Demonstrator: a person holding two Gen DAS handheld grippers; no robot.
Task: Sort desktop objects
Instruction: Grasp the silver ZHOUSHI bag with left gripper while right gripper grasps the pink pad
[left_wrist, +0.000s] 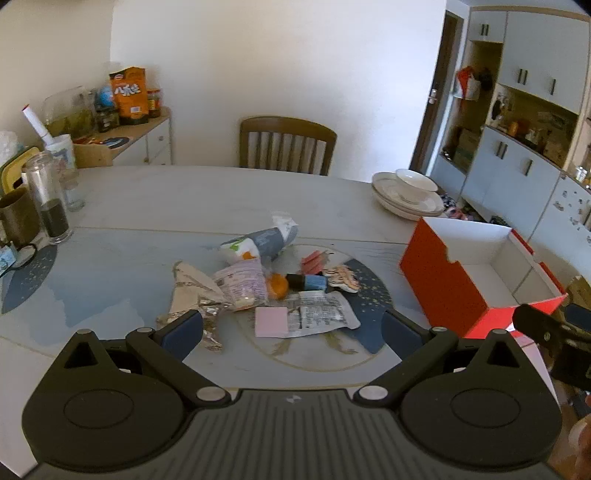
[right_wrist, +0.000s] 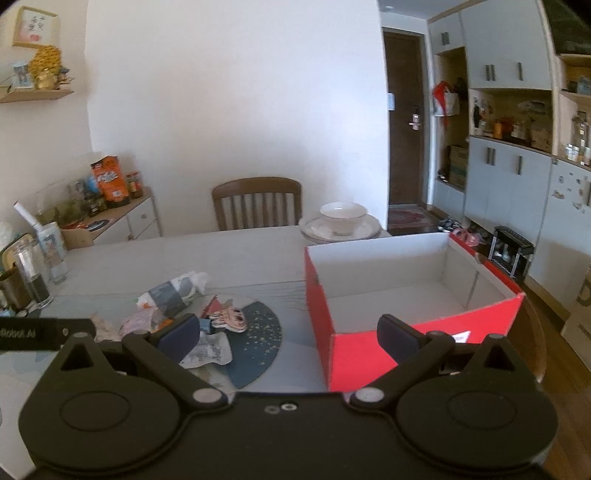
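Note:
A heap of small objects lies mid-table: a grey-and-white packet (left_wrist: 264, 240), a crumpled foil wrapper (left_wrist: 192, 291), an orange fruit (left_wrist: 277, 286), a pink card (left_wrist: 271, 321), a printed sachet (left_wrist: 321, 314) and a blue-capped item (left_wrist: 308, 282). My left gripper (left_wrist: 291, 332) is open and empty, just in front of the heap. A red box (left_wrist: 443, 288) with a white, empty inside stands to the right. My right gripper (right_wrist: 290, 334) is open and empty, in front of the red box's (right_wrist: 369, 350) near left corner. The heap (right_wrist: 207, 328) lies to its left.
Stacked plates with a bowl (left_wrist: 410, 195) sit at the far right of the table. Glass jars and cups (left_wrist: 48, 199) stand at the far left. A wooden chair (left_wrist: 286, 146) is behind the table. Cabinets (right_wrist: 517, 177) line the right wall.

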